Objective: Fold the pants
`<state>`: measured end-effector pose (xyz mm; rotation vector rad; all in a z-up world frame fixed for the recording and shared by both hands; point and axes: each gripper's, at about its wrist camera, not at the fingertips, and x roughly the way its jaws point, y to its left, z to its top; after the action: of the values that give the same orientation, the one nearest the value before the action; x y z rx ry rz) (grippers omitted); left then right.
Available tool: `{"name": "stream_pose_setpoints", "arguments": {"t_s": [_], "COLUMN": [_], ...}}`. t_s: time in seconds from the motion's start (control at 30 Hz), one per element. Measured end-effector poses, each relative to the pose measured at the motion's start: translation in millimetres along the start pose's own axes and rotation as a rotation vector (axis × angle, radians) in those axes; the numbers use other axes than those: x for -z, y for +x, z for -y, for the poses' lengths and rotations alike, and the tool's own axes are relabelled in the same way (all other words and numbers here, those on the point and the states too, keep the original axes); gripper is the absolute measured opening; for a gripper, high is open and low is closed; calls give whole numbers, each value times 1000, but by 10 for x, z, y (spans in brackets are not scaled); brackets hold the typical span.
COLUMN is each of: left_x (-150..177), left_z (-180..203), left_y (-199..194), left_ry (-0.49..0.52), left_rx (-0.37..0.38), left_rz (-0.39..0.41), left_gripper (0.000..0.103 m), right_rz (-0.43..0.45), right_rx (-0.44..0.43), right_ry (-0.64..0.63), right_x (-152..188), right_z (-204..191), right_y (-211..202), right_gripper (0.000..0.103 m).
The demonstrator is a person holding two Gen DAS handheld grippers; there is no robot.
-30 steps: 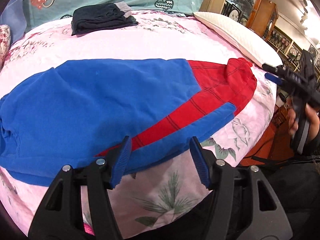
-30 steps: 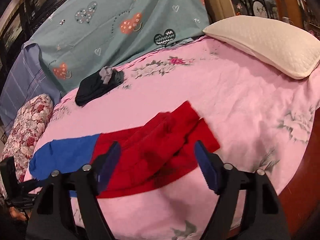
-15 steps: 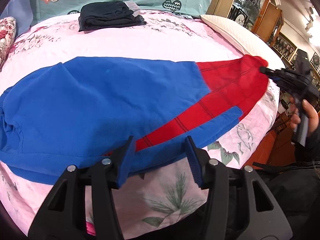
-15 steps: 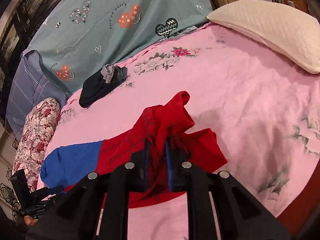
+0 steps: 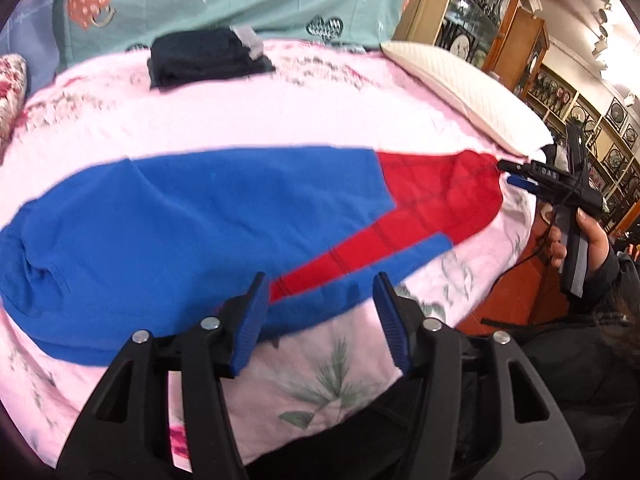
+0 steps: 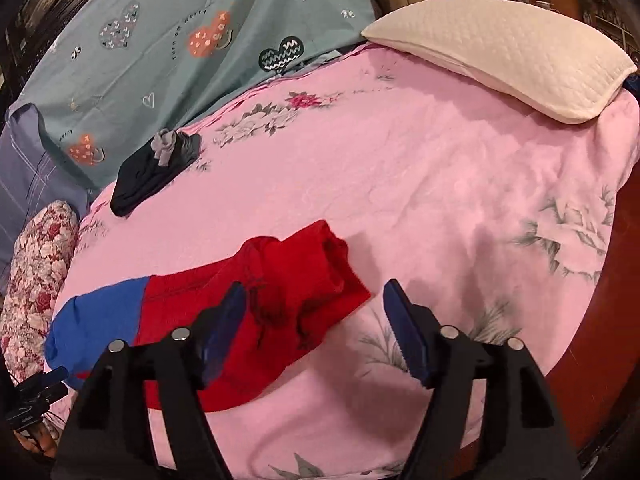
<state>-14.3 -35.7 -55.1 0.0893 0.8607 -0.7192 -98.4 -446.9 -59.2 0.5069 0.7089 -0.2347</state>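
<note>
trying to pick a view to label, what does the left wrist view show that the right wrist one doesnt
Left wrist only: the pants' whole blue upper part, the display cabinets, and the hand holding the right gripper near the red cuff.

Right wrist only: the whole pillow, the pink sheet's far corner, and the rumpled red cuff seen close, with nothing between the opening jaws.

Both: pants lying unfolded, dark folded clothes, teal heart-print cloth.
</note>
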Motion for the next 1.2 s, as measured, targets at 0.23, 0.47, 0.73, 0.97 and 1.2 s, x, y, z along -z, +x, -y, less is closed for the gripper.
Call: {"name": "stream_pose_setpoints", "arguments": {"t_s": [0.23,0.47,0.73,0.97,1.2], "left_x": [12,-6,-357,-377,-286], "left_z": [-116,-140,-33,-47,-208], "left_y": [454,482,643,863,100], "left_ry": [-27,-51,-160,-183,-148], "left_rx": [-56,-62,-95,-115,-205], "left_rz": [-77,-49,81,16,92], "left_gripper": [59,60,70,74,74], "right_rz": [-96,-107,113,-199,33], "right_rx": [-56,-265,-385,-103,40], "right_ry": [-7,2,-170,-103,-134], "right_x": [-20,-264,-1168,-947,-961], "right_z": [-58,-137,-671,-138,-160], "right_y": [442,503,35,1203,677], "right_gripper": [58,23,20,29,57]}}
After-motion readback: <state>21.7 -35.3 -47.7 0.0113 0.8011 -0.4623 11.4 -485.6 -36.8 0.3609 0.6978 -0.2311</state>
